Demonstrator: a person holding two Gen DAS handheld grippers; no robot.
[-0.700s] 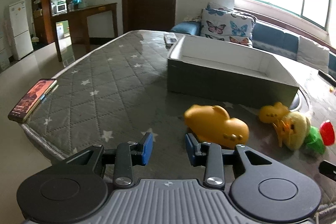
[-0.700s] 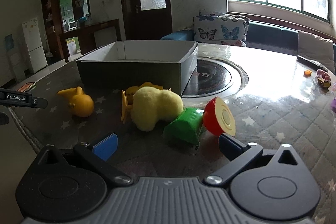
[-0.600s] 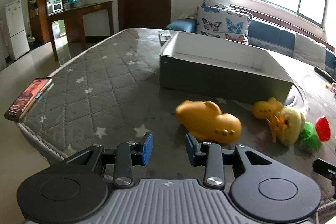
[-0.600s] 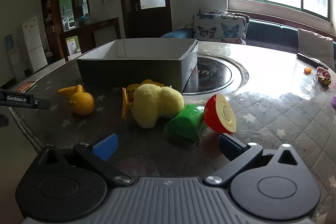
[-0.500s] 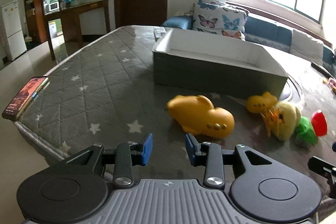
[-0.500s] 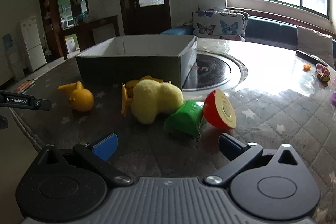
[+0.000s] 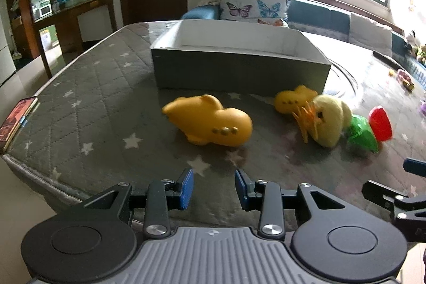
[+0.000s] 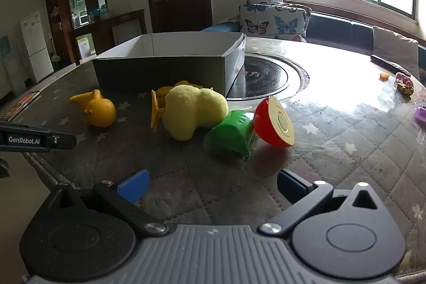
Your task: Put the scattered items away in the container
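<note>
**A:** What fills the scene, biggest first?

**B:** A table under a grey quilted cloth with white stars (image 7: 87,108). On it sits a wide, shallow grey cardboard box with a white inside (image 7: 239,71); nothing shows in the part of its interior that is visible. In front of the box lie the scattered toys: a smooth orange-yellow plastic whale (image 7: 210,124), a fluffy pale-yellow plush duck (image 7: 330,121) on its side, a small orange rubber duck (image 7: 290,100) just behind the plush one, a green plastic block (image 7: 362,135) touching the plush duck, and a red toy apple half (image 8: 274,121) beside the green piece.

**B:** A phone (image 7: 16,124) lies at the table's left edge.

**A:** And the tools?

**B:** The left gripper (image 7: 213,188) has its blue pads parted by a modest gap, gripping nothing. The right gripper (image 8: 210,185) is spread wide, also unloaded, facing the green piece and apple.

**A:** What has changed?

**B:** Over the last half second the left view has swung so the whale, earlier off to the right, now sits nearly straight ahead of the pads, though clearly short of them. That suggests the whale is the first pick; no toy appears to be boxed yet.
</note>
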